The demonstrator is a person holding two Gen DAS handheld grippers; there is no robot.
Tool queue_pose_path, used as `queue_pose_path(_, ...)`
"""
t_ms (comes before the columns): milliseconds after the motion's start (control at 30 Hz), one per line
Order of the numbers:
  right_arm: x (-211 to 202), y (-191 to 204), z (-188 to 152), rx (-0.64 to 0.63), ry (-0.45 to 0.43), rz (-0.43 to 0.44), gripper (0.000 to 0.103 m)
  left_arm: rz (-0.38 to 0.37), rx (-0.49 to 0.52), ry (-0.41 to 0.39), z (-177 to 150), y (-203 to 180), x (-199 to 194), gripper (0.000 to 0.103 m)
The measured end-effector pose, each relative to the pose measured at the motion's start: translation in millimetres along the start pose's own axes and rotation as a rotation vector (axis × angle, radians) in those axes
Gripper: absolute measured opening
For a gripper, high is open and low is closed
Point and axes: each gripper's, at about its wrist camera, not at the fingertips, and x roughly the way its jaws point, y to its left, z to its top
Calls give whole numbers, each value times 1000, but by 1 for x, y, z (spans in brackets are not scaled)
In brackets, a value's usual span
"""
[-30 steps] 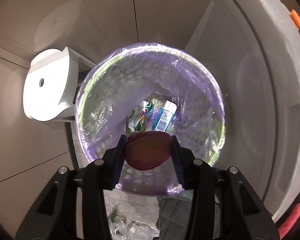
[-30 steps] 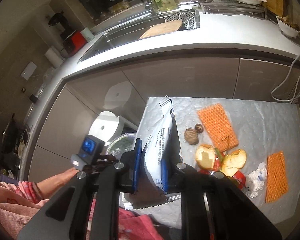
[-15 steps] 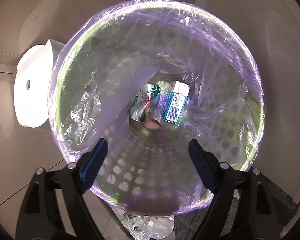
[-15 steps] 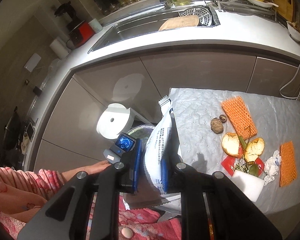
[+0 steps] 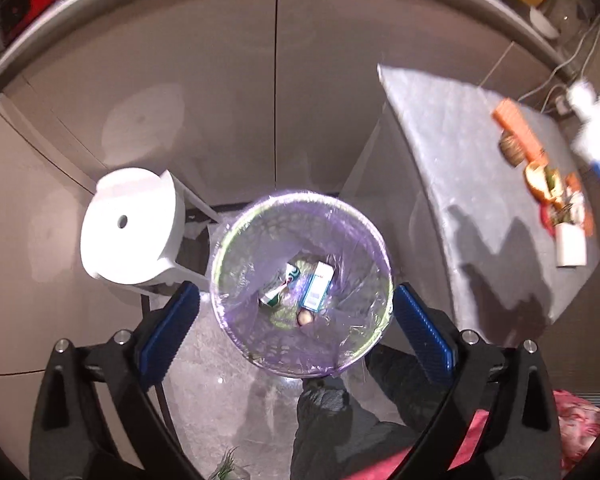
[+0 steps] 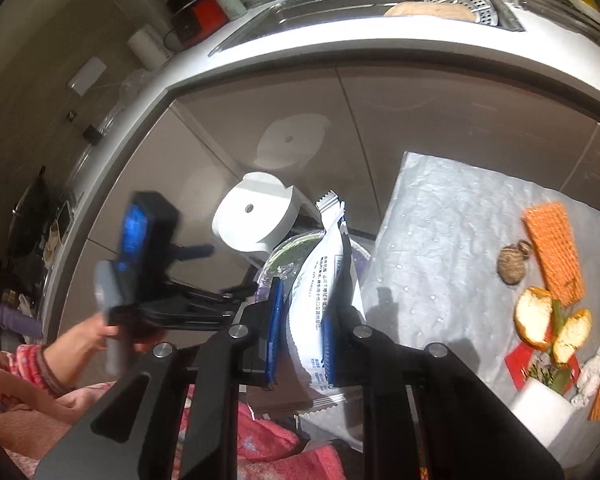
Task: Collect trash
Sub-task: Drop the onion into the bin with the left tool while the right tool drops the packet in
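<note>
A green bin lined with a purple bag (image 5: 374,332) stands on the floor below my left gripper (image 5: 296,320), which is open and empty well above it. Inside lie a green can (image 5: 278,286), a small blue-and-white carton (image 5: 318,286) and a reddish peel piece (image 5: 305,317). My right gripper (image 6: 300,330) is shut on a white plastic pouch (image 6: 318,280), held upright beside the table edge, above the bin (image 6: 284,250). The left gripper (image 6: 140,264) shows blurred in the right wrist view.
A white stool (image 5: 130,226) stands left of the bin. A grey-covered table (image 6: 440,248) at the right holds orange foam nets (image 6: 554,250), peel halves (image 6: 534,316), a brown shell (image 6: 510,266), a white cup (image 6: 540,412) and red scraps. Kitchen cabinets and counter stand behind.
My left gripper opened and dropped the reddish piece into the bin, then rose away from it. My right gripper kept the pouch and shifted left toward the bin.
</note>
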Motion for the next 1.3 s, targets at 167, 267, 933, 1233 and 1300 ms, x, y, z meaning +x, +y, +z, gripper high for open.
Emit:
queue_pose_path(167, 91, 14, 7, -56, 111, 49, 18, 65, 26, -99, -6, 3, -82, 96)
queue_pose_path(267, 144, 22, 6, -78, 182, 51, 18, 102, 25, -119, -10, 5, -106, 96)
queue_pose_path(933, 251, 28, 0, -124, 339, -36, 71, 207, -76, -110, -25, 40, -122, 96)
queue_pose_path(1233, 91, -18, 10, 7, 2, -105, 88, 92, 37, -132, 12, 5, -113, 96)
queue_pose_path(1300, 49, -42, 2, 75, -74, -161, 91, 54, 89, -129, 24, -13, -107, 96)
